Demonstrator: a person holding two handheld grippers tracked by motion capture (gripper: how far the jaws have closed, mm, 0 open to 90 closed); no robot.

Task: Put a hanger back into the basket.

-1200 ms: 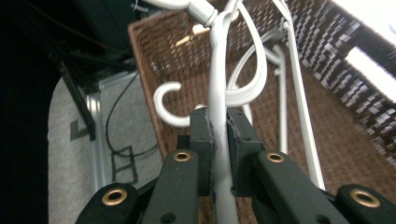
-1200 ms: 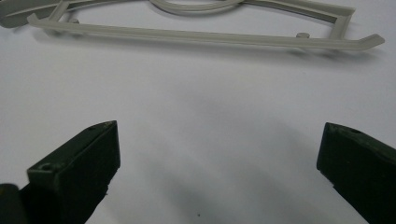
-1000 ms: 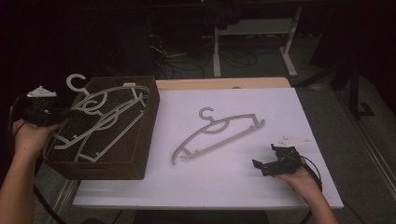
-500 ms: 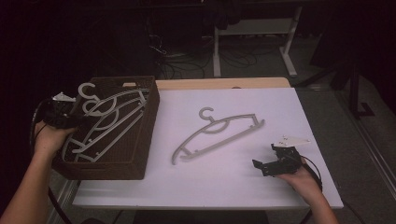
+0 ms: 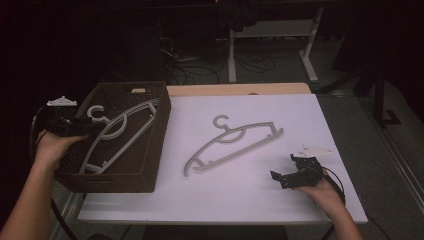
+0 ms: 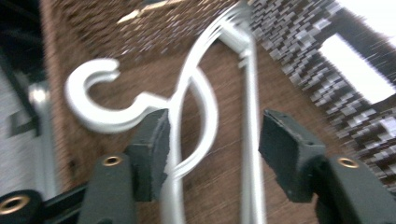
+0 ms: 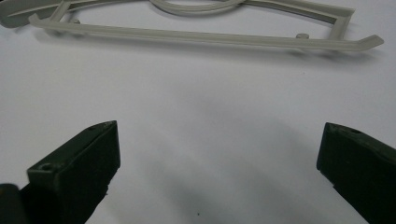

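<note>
High view: the left gripper [image 5: 82, 127] sits at the brown woven basket's [image 5: 112, 182] left rim, by the neck of the white hanger [image 5: 122, 131] lying inside. A second hanger [image 5: 232, 141] lies mid-table on the white table [image 5: 240, 197] with open room around it; the right gripper [image 5: 292, 176] rests near the front edge.

Left gripper view: jaws have just been opening, part-way apart, the hanger's neck between them, pads not pressing.

Right gripper view: jaws wide, bare tabletop between, the second hanger beyond.

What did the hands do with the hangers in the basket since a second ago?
The left gripper carried the white hanger rightward over the brown basket and lowered it inside. Its jaws have just been opening, letting go, with the hanger's neck between them. The grey hanger on the table and the open right gripper stayed put.
</note>
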